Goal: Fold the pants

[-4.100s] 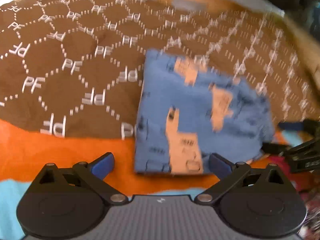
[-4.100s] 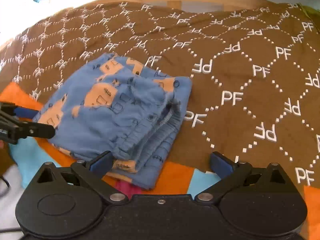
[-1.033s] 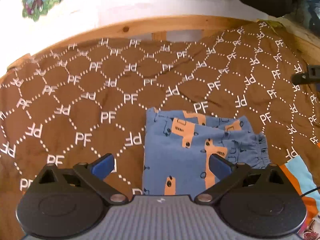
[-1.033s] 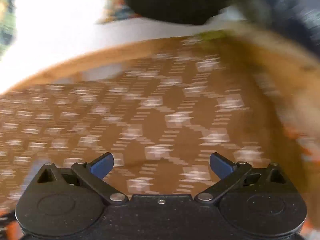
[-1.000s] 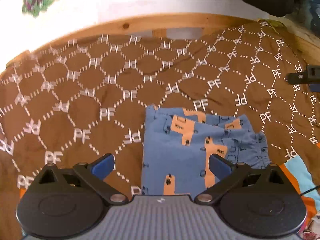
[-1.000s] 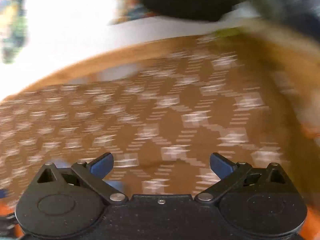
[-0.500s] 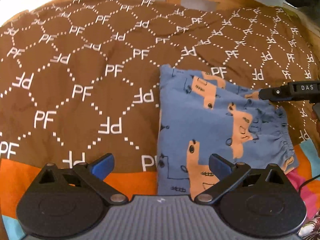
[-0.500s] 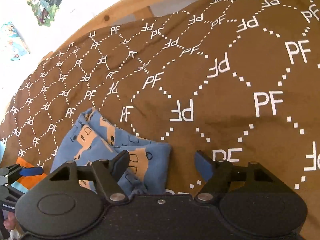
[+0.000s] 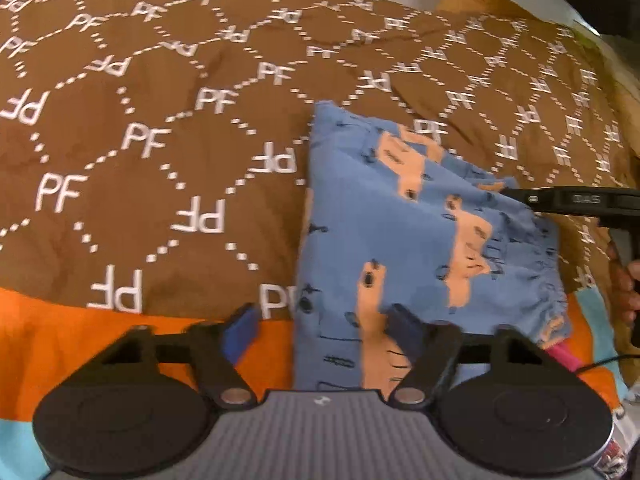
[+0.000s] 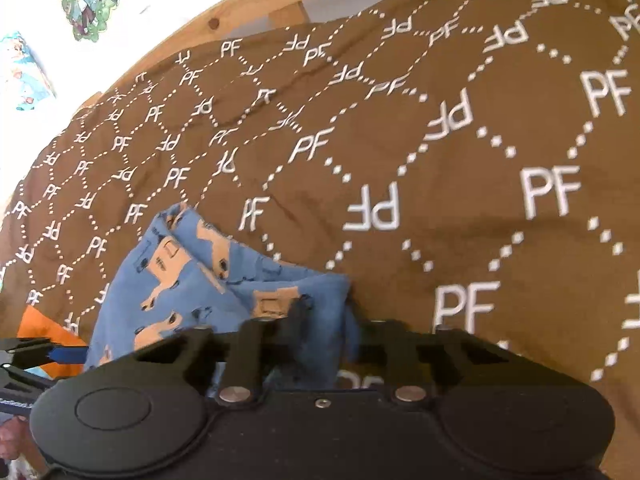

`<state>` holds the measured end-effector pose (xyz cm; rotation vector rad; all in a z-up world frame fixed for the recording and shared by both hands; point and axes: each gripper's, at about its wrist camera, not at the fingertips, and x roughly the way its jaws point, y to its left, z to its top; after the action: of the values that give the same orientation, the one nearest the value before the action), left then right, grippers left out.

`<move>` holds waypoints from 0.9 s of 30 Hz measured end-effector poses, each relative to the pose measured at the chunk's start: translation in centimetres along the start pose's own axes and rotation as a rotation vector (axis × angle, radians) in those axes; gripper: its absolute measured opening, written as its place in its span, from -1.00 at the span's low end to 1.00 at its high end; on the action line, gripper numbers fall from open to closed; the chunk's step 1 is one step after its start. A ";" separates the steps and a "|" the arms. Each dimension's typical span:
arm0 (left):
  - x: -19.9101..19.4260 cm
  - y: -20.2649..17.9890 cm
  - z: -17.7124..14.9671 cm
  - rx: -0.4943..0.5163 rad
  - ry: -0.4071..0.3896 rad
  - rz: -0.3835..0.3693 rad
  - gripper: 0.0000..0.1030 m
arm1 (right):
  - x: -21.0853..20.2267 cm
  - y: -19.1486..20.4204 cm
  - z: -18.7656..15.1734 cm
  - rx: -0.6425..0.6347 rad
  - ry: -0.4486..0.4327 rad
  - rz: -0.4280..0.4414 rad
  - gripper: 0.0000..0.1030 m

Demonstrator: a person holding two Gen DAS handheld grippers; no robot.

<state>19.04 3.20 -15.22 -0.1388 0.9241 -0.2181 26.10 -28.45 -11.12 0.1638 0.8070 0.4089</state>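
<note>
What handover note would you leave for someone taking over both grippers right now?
Left gripper: jaws just closing around the near corner of the blue pants, not yet pinched.
Right gripper: jaws just closed onto the pants' far corner.
The pants lie already folded into a compact bundle on the brown PF blanket.
Left: finish the left grip, then the last fold or move.

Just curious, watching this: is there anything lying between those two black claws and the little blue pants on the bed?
Nothing visible. The left gripper straddles the near left edge of the folded pants, its jaws just closing. The right gripper has just been closing on the pants' right corner. Only the brown blanket lies beneath.
</note>
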 end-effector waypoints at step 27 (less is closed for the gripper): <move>-2.1 -6.0 8.6 0.150 -0.266 0.032 -0.72 | -4.6 5.6 7.7 -0.358 -0.370 -0.238 -0.92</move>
<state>23.95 -1.86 -7.23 -0.0135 0.6424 -0.2317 27.24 -25.13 -1.13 -0.1865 0.3736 0.2801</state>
